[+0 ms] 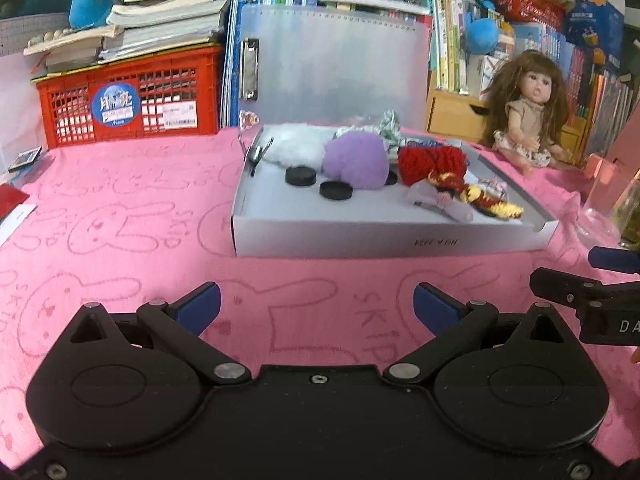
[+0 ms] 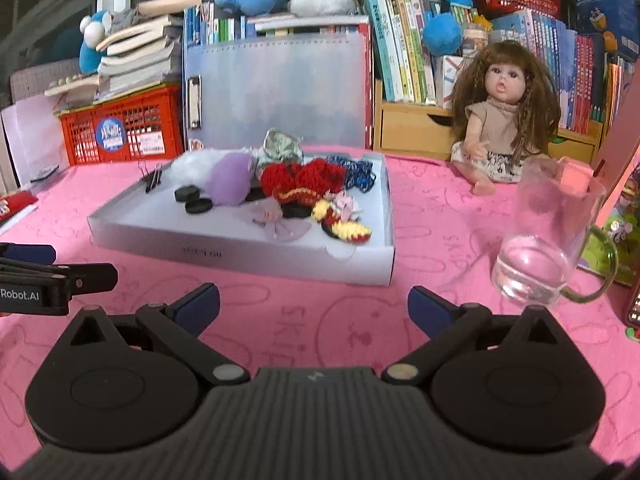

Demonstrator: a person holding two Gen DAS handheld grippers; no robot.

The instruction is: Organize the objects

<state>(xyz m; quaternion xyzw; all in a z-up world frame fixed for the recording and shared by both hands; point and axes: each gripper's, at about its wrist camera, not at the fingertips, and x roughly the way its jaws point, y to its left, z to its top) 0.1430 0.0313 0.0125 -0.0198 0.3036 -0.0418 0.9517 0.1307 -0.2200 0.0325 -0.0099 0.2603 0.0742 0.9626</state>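
Both grippers, left (image 1: 317,303) and right (image 2: 314,303), hover with jaws spread wide and empty. Soft, light pompoms (image 1: 354,160) and yarn pieces (image 2: 304,180) fill the box (image 1: 392,236) mid-tabletop; likely best pinched through their middles.

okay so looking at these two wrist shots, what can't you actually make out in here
- Print on the white tray's front wall: too small and blurred in both views.
- Third black disc: mostly hidden behind the purple pompom, left wrist view.
- Phone-like thing beside the glass mug: cut off by the right wrist view's edge.
- Crate sticker text: too small.
- Right claw: mostly outside the left wrist view.
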